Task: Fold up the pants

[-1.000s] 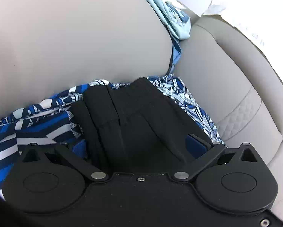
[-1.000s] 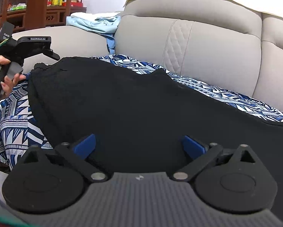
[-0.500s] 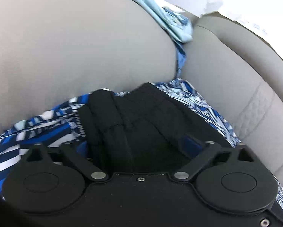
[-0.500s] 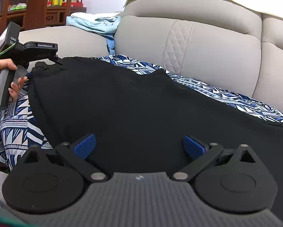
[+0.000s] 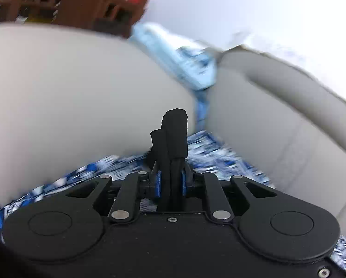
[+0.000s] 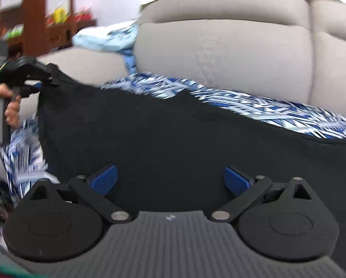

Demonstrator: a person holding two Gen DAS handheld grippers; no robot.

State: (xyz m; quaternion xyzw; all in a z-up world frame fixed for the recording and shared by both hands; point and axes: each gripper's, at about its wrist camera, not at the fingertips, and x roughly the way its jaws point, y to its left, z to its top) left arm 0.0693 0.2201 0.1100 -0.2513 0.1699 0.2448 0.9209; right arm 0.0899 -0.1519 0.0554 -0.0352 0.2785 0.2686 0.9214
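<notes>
The black pants [image 6: 163, 134] lie spread over a blue-and-white patterned cloth [image 6: 277, 108] on a grey sofa. My left gripper [image 5: 170, 183] is shut on a bunched corner of the pants [image 5: 174, 136], which sticks up between its blue pads. In the right wrist view the left gripper [image 6: 50, 78] holds that corner raised at the far left. My right gripper [image 6: 170, 178] is open low over the near part of the pants, with the fabric between and beyond its spread fingers.
The grey sofa armrest [image 5: 68, 97] fills the left of the left wrist view, and the backrest [image 6: 231, 48] stands behind the pants. Light blue clothes [image 6: 105, 39] lie on the armrest. Wooden furniture [image 6: 36, 16] stands behind.
My left gripper has closed on the pants corner and lifted it off the cloth. My right gripper has stayed open over the pants, its view shifted slightly.
</notes>
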